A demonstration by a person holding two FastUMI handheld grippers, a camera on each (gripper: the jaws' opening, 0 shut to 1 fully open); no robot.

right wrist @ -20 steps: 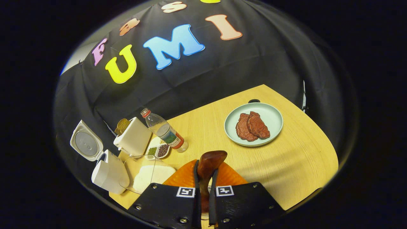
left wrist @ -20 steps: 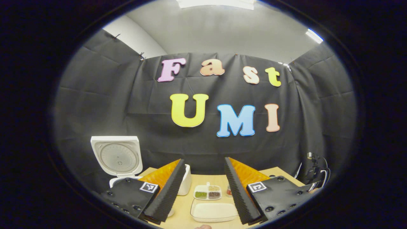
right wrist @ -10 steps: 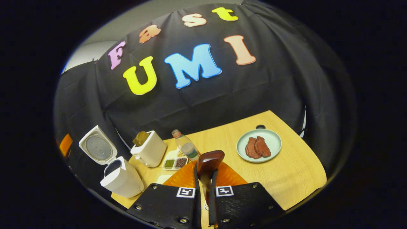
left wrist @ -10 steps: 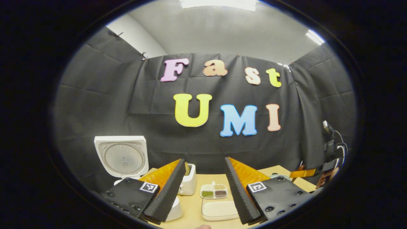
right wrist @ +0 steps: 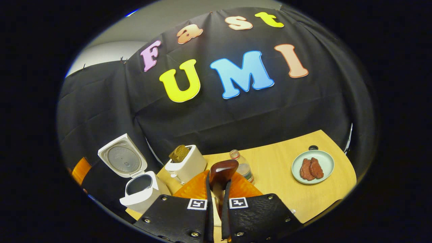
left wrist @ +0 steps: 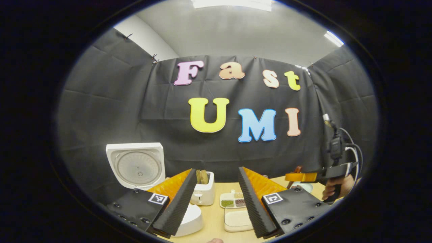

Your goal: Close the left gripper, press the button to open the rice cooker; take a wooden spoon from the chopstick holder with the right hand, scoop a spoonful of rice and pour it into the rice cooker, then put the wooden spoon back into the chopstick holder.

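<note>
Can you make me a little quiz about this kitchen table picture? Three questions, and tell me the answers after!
1. True or false: the rice cooker lid is open.
2. What does the right tool hold? A) a fork B) a wooden spoon C) a bottle
3. Fill in: the plate holds two pieces of ____.

Key: 1. True, the lid stands up. 2. B, both fingers press on its handle. 3. Meat. The left tool is open and holds nothing.
</note>
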